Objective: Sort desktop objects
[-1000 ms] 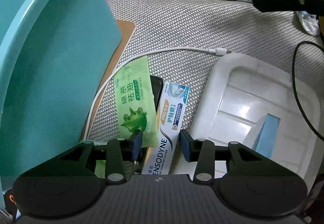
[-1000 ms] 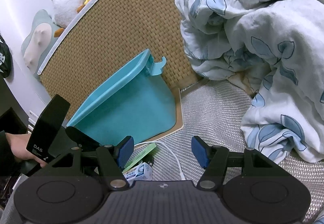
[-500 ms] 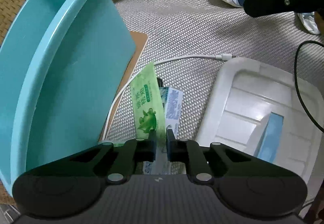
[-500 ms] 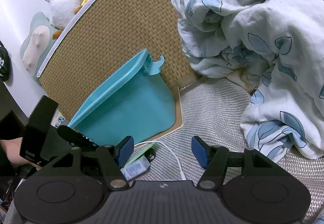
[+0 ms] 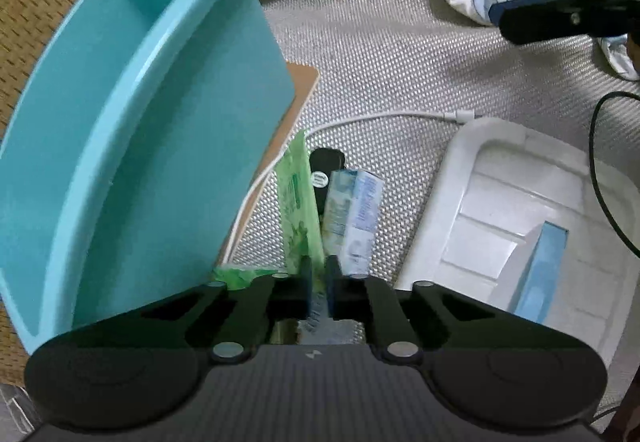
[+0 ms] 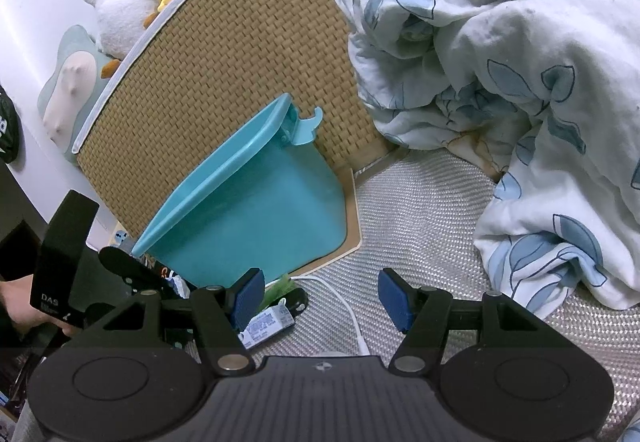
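My left gripper (image 5: 318, 282) is shut on a white and blue toothpaste box (image 5: 352, 214) and holds it lifted and tilted above the grey mat. A green packet (image 5: 298, 206) leans against the box's left side. A black item (image 5: 326, 170) lies under them. The teal bin (image 5: 132, 114) stands close on the left. My right gripper (image 6: 320, 294) is open and empty, hovering over the mat. The box (image 6: 266, 322) and the bin (image 6: 256, 210) also show in the right wrist view.
A white tray (image 5: 516, 202) with a light blue item (image 5: 540, 274) lies at the right. A white cable (image 5: 384, 118) runs across the mat. A rumpled leaf-print blanket (image 6: 500, 62) lies beyond. A woven headboard (image 6: 240, 42) stands behind the bin.
My left gripper closed on the toothpaste box and lifted it off the mat, tipping the green packet up with it. My right gripper stayed open and rose slightly.
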`<state>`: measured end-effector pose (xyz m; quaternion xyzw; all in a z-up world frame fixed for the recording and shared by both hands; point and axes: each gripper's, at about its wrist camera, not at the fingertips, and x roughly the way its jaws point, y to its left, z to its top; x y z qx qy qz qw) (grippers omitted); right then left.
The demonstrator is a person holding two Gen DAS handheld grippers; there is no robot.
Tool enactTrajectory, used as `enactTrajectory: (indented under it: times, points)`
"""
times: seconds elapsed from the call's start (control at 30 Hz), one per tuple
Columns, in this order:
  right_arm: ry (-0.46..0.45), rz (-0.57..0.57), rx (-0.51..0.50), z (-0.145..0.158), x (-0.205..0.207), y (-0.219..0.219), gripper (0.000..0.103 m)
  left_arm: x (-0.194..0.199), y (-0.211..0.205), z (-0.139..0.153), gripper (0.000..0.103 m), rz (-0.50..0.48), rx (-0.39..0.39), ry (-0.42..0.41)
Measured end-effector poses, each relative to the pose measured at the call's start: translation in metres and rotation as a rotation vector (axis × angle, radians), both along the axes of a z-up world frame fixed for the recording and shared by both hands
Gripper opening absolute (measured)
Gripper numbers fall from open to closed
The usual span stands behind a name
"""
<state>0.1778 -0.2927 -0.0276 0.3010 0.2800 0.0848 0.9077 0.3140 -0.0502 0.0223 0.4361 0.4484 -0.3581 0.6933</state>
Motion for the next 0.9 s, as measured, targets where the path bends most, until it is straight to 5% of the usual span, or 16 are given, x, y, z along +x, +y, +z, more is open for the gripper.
enactTrajectory:
  times: [0.53, 0.67, 0.9]
  points:
    - [-0.005, 0.004, -0.014, 0.001, -0.001, 0.002, 0.067, -0.028, 0.005, 0.024, 0.001, 0.029, -0.14, -0.154]
    - [-0.005, 0.008, -0.02, 0.001, -0.001, 0.003, 0.067, -0.028, 0.013, 0.027, 0.003, 0.053, -0.105, -0.168]
    - [0.005, 0.012, -0.025, -0.001, 0.0, 0.005, 0.067, -0.021, 0.018, 0.005, 0.006, 0.076, -0.063, -0.074]
